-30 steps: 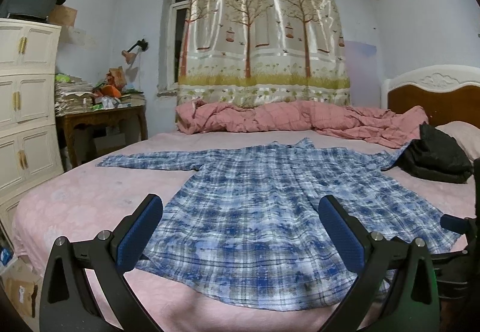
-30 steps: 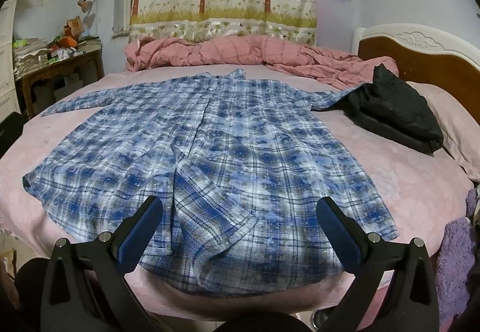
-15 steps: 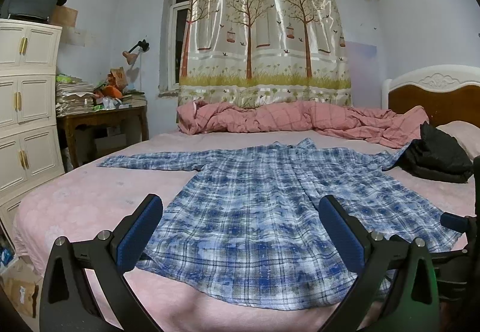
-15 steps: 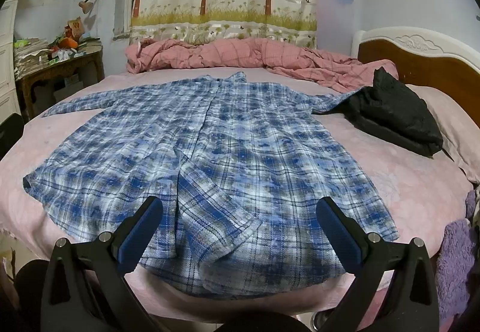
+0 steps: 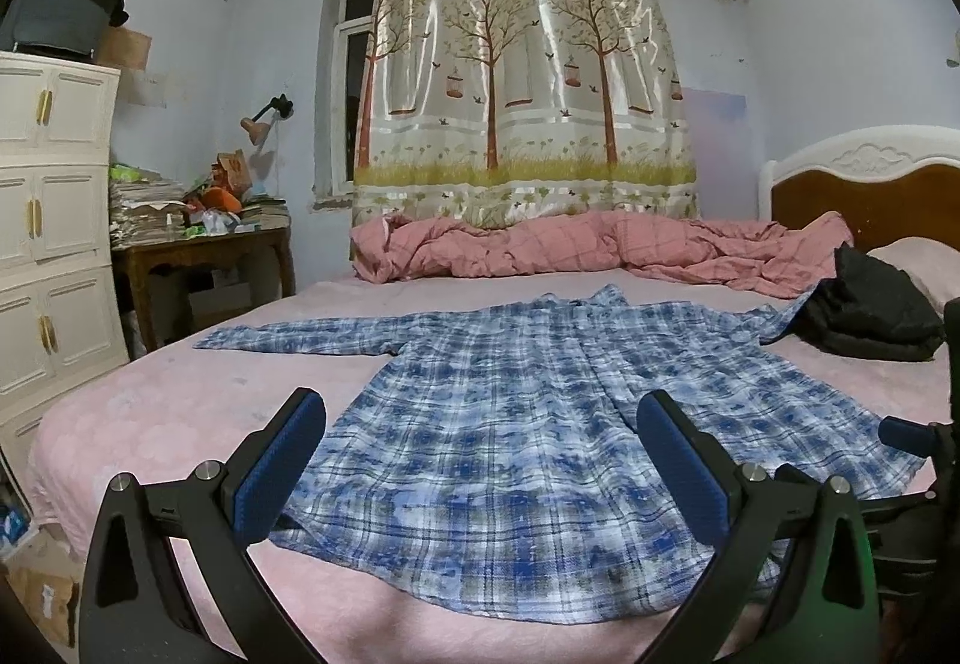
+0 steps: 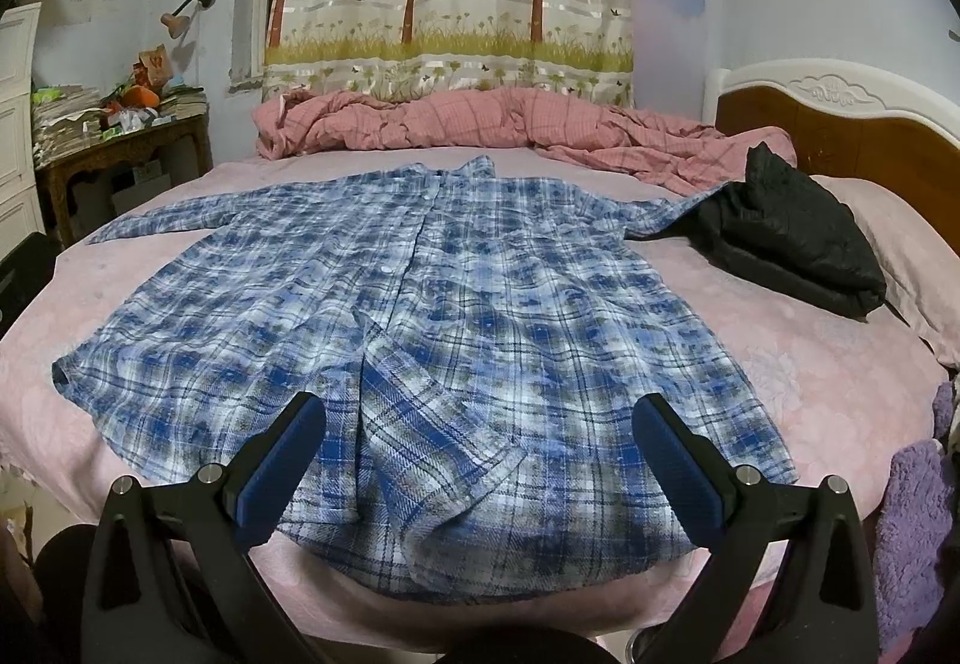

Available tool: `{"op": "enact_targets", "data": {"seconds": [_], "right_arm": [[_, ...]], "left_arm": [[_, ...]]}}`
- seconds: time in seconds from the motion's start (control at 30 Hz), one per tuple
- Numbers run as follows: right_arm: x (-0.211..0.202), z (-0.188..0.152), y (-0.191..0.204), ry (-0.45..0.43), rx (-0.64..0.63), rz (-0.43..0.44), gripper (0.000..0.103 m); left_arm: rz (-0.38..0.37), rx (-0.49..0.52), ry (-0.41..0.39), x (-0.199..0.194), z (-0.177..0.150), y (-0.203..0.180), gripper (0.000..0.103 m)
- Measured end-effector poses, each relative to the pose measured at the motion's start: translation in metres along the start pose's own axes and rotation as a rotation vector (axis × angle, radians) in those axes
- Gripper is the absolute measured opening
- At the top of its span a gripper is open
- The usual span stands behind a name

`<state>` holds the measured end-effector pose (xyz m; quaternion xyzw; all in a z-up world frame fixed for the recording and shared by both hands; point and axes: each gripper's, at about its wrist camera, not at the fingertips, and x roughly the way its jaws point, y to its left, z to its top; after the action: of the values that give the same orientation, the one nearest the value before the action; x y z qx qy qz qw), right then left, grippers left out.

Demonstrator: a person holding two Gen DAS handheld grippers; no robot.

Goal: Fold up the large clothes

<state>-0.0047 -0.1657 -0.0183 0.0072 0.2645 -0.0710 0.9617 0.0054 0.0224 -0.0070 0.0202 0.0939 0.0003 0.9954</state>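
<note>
Shirt (image 6: 456, 316) first: a large blue plaid button-up lies spread flat, front up, across the pink bed (image 6: 798, 358), collar toward the far side and hem at the near edge, where a little of it drapes over. Both sleeves reach outward; the one on the right ends against a black garment (image 6: 792, 238) near the headboard, and a rumpled pink quilt (image 6: 492, 123) sits along the far side. Near the hem, one corner of the front placket (image 6: 432, 418) is flipped back and rumpled. No fold is yet made, so the work appears to stand at its very start, with the garment laid out and both tools poised at the near edge. The left gripper (image 5: 480, 460) hangs above the hem's left part, its blue pads wide apart and empty; the right gripper (image 6: 480, 460) hangs likewise spread over the middle of the hem, touching nothing. The next move likely calls for lowering each tool to pinch cloth, perhaps smoothing the turned corner first, then carrying a side or sleeve inward.
</note>
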Motion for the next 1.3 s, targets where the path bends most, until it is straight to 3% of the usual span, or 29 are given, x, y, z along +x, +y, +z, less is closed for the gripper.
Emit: {"op": "enact_targets", "data": {"seconds": [0.4, 0.53, 0.63, 0.9, 0.97, 1.13, 1.23, 1.3], "right_arm": [[0.0, -0.001, -0.002, -0.002, 0.002, -0.002, 0.103], [-0.001, 0.0, -0.002, -0.007, 0.006, 0.004, 0.103], [-0.007, 0.001, -0.002, -0.02, 0.015, 0.017, 0.103], [-0.014, -0.001, -0.012, -0.048, 0.036, 0.072, 0.103], [-0.015, -0.001, -0.011, -0.05, 0.033, 0.075, 0.096], [-0.017, -0.002, -0.018, -0.05, 0.041, 0.117, 0.094], [-0.016, 0.003, -0.033, -0.05, 0.087, 0.188, 0.094], [-0.012, 0.008, -0.045, -0.05, 0.107, 0.191, 0.094]], "left_arm": [[-0.004, -0.002, -0.008, -0.001, 0.001, 0.001, 0.103], [0.068, -0.027, -0.031, -0.005, 0.002, 0.004, 0.103], [0.01, -0.03, -0.038, -0.007, 0.002, 0.005, 0.103], [-0.058, 0.033, -0.091, -0.02, 0.002, -0.004, 0.103], [-0.087, 0.033, -0.093, -0.021, 0.003, -0.004, 0.103], [-0.004, -0.068, -0.053, -0.015, 0.008, 0.011, 0.103], [-0.042, -0.076, -0.03, -0.001, 0.015, 0.026, 0.103], [-0.028, -0.058, -0.019, 0.011, 0.021, 0.038, 0.103]]}}
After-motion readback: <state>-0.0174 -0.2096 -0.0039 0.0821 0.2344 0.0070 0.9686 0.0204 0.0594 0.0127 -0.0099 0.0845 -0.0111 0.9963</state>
